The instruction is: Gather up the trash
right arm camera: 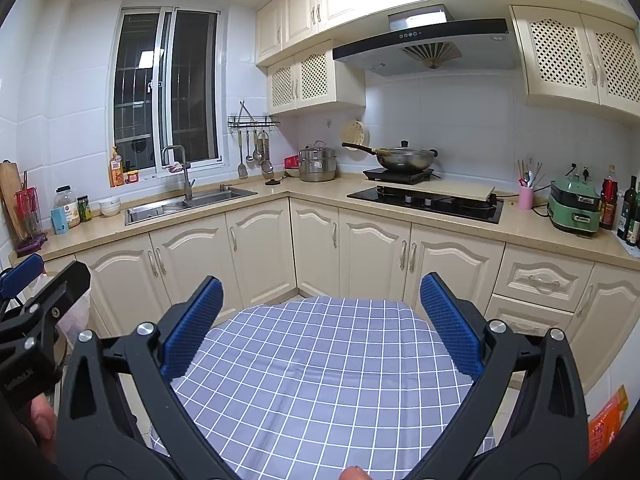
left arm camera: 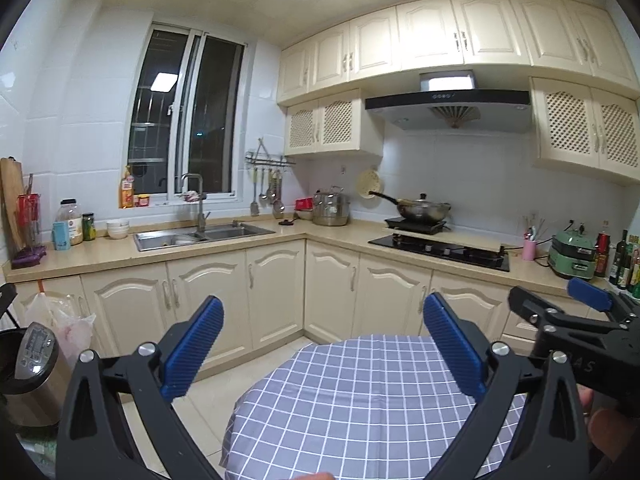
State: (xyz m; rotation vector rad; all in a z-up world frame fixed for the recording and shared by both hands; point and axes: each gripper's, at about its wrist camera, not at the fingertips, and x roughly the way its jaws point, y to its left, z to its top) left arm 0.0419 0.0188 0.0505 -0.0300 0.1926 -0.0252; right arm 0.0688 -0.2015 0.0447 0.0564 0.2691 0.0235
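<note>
Hovering side by side over the checked tablecloth (right arm camera: 320,364), left gripper (left arm camera: 323,350) and right gripper (right arm camera: 321,328) both gape wide, holding nothing.

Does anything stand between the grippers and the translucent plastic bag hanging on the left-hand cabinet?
Partly. A steel electric cooker sits in front of the translucent plastic bag's lower part, left of the open left gripper. In the right gripper's view, the left gripper overlaps the bag.

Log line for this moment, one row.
left tool: open, empty | right tool: open, empty | both above round grey checked tablecloth | no trash visible on it
</note>
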